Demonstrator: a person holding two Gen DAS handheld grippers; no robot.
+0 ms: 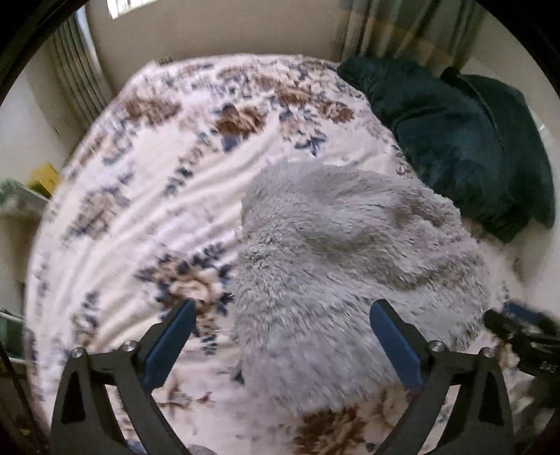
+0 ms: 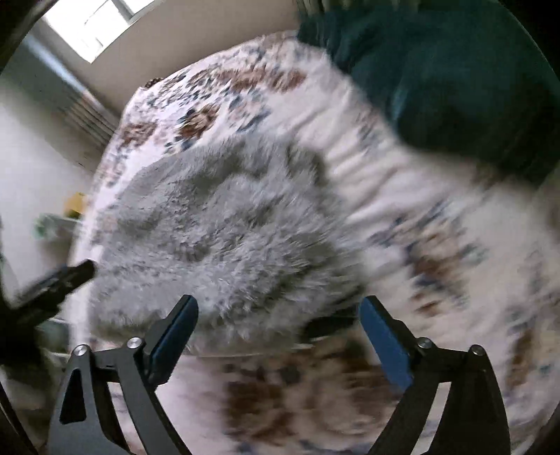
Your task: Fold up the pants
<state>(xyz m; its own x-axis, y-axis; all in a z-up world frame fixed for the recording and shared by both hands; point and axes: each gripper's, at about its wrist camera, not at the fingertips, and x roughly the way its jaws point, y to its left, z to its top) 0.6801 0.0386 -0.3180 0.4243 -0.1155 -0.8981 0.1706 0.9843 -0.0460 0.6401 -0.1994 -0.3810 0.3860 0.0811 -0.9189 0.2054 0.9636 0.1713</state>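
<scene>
On floral bedspread point(image 1: 147, 196): grey fluffy pants point(image 1: 343, 238) | dark-green blanket point(image 1: 462, 147) | curtain point(image 1: 402, 28)

A dark green plush blanket point(image 1: 465, 147) lies bunched on the white bed sheet with brown-and-blue flowers point(image 1: 147, 196), near striped curtains point(image 1: 395, 31).

A bed point(image 1: 147, 196) covered by a white sheet printed with brown and blue flowers was seen, its cloth lightly rippled. A fluffy grey pair of pants point(image 1: 343, 245) was laid in a bunched heap directly on the sheet. A dark teal blanket point(image 1: 465, 140) was piled on the bed just beyond, near the curtained wall.
</scene>
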